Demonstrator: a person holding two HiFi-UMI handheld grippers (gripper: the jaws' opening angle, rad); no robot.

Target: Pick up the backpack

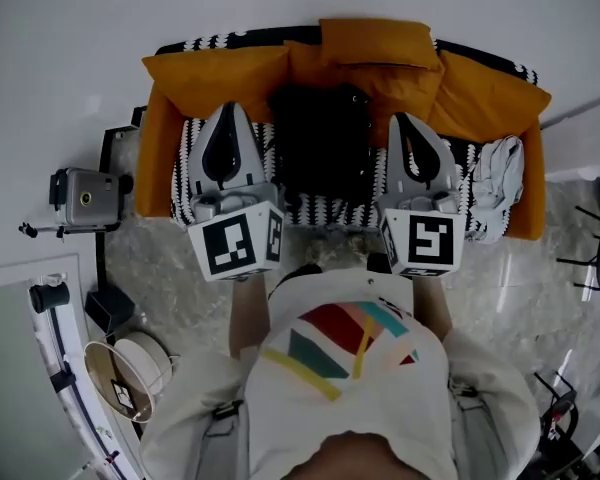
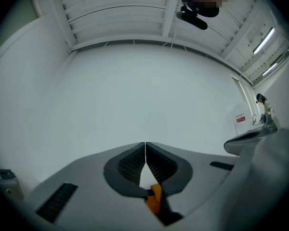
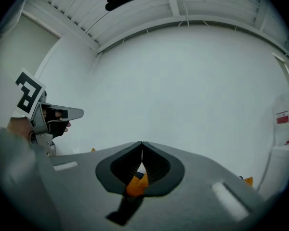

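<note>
The black backpack [image 1: 320,143] lies in the middle of an orange-cushioned sofa [image 1: 215,73], seen in the head view. My left gripper [image 1: 228,110] is held just left of the backpack and my right gripper [image 1: 405,120] just right of it. Both are raised, point toward the sofa's back, and touch nothing. In the left gripper view the left gripper [image 2: 145,145] has its jaws closed together with nothing between them, facing a white wall. The right gripper [image 3: 142,144] looks the same in its own view. A sliver of orange cushion [image 3: 135,186] shows below its pads.
A white cloth [image 1: 498,183] lies on the sofa's right end. A camera on a stand [image 1: 85,198] and a round spool [image 1: 130,373] sit on the floor at the left. Dark stands [image 1: 595,238] are at the right edge. The person's torso fills the bottom.
</note>
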